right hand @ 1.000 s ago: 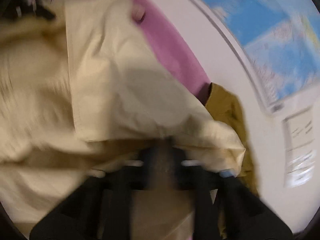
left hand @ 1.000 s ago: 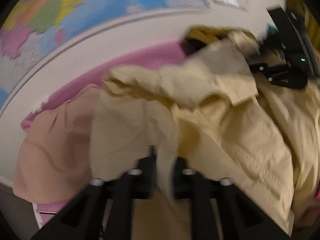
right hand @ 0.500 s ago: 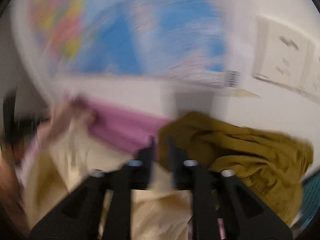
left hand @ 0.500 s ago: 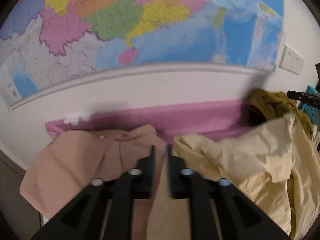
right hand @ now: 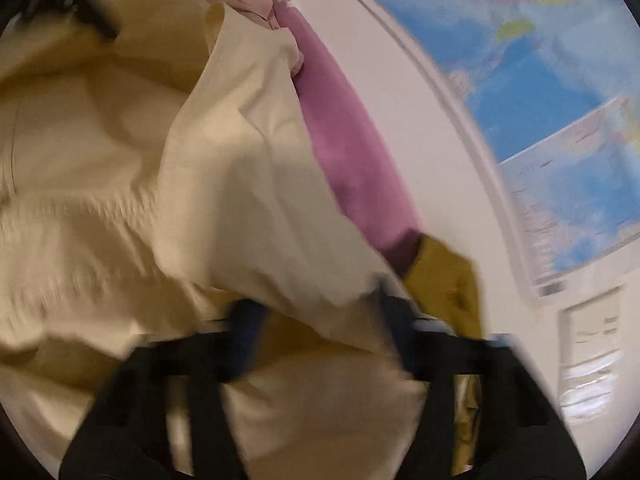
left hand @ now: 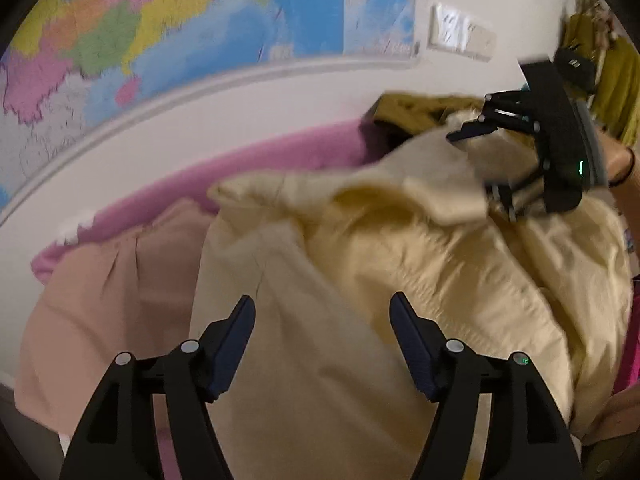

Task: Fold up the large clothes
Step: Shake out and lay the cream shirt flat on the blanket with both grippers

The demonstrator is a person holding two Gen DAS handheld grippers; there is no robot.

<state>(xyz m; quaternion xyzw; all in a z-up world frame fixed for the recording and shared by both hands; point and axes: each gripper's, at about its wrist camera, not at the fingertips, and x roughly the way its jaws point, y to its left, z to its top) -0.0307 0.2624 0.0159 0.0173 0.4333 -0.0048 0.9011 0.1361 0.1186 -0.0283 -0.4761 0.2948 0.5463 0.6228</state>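
A large pale yellow garment [left hand: 380, 264] lies crumpled across the pink-covered surface [left hand: 240, 168]. My left gripper [left hand: 322, 312] is open just above its near part, holding nothing. My right gripper [right hand: 316, 312] is open, with a flap of the same yellow garment [right hand: 224, 168] draped between and over its fingers; the view is blurred. In the left wrist view the right gripper [left hand: 480, 160] shows at the upper right, at the garment's far edge.
A tan garment [left hand: 104, 300] lies to the left of the yellow one. An olive-mustard garment [right hand: 448, 284] is bunched against the wall at the far end. A map [left hand: 160, 40] and a wall plate [left hand: 460, 36] hang on the wall behind.
Both grippers were shut on the yellow garment and lifted it toward the wall; now both are open, lowered, and the garment has dropped back onto the surface.
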